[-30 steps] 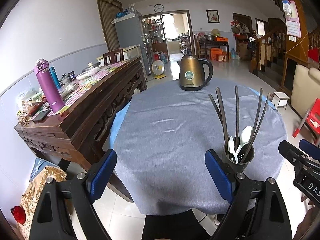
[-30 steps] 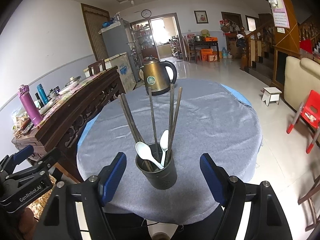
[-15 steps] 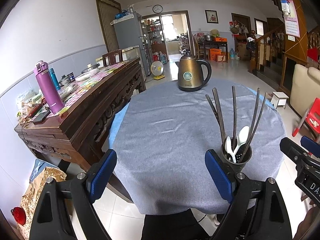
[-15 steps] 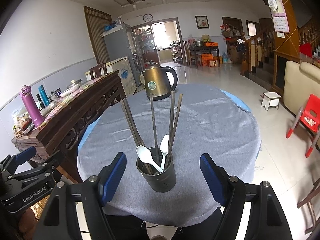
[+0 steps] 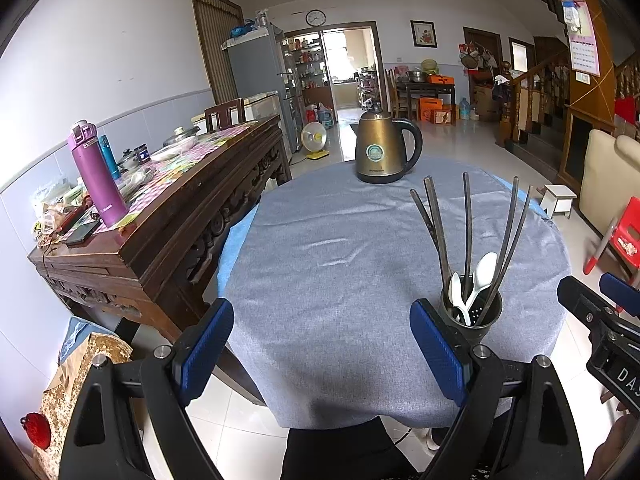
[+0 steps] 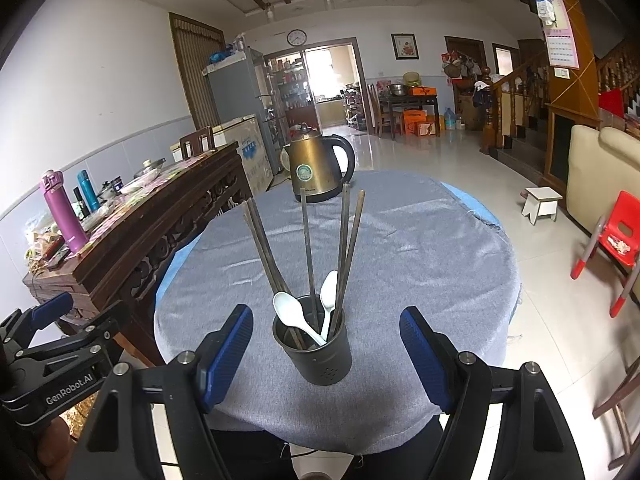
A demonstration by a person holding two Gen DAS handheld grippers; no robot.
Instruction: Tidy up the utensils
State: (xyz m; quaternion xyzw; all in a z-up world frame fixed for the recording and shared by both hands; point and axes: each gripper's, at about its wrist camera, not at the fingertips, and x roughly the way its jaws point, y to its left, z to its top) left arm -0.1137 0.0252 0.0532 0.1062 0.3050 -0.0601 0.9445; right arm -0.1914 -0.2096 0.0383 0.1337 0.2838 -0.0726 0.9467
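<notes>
Tablecloth (image 6: 420, 248) grey-blue, plain weave; lighter blue layer at edge. Utensil holder (image 6: 320, 356) dark grey, small perforations low on wall. Chopsticks (image 6: 308, 240) dark brown. Two spoons (image 6: 294, 316) white. Kettle (image 6: 310, 172) bronze-gold, black handle, round green-white badge. Left gripper (image 5: 322, 338) black frame, blue pads. Right gripper (image 6: 326, 344) same colours. Bottle (image 5: 98, 180) magenta. Sideboard (image 5: 192, 200) dark brown, carved. Child's chair (image 6: 618, 236) red.

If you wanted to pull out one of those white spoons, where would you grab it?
Probably by the bowl of the left white plastic spoon, approached from above: it leans out over the rim of the dark cylindrical utensil holder, while its handle is buried among the dark chopsticks.
</notes>
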